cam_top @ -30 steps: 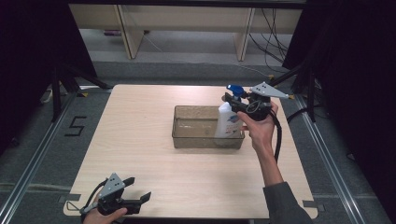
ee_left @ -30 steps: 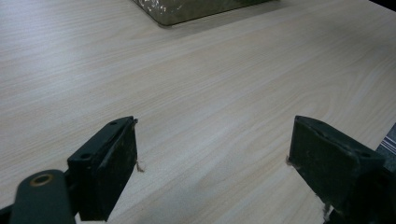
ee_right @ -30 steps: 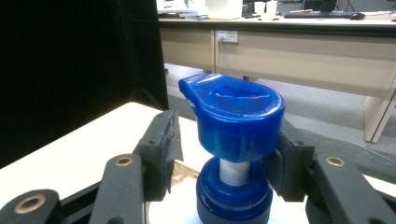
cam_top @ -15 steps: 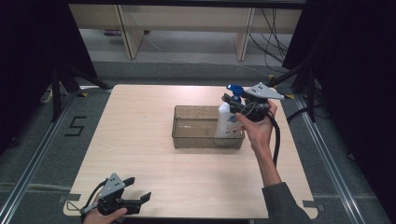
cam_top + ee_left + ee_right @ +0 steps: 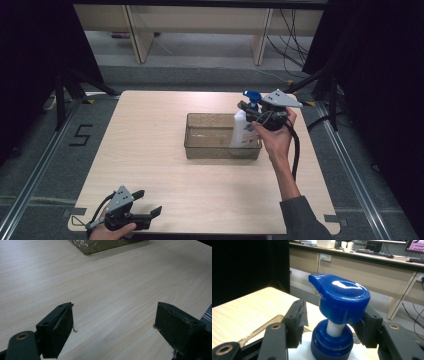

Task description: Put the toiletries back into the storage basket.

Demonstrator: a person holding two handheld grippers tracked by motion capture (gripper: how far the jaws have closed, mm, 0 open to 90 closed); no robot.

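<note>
Looking from above, the right gripper holds a pump bottle at the clear tray's right end; the left gripper idles, wide open and empty, at the desk's near edge. Its own view shows bare desk between the jaws. The right gripper view shows jaws flanking the blue pump neck; a loose hold there risks slipping or tipping.

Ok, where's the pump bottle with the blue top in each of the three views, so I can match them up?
High view: the pump bottle stands at the bin's right end, with the right gripper at its neck.
Left gripper view: the bottle isn't in it.
Right gripper view: its blue pump head sits centre, between the jaws.
Shared landmark: the clear plastic bin, whose corner shows at top in the left gripper view.
</note>
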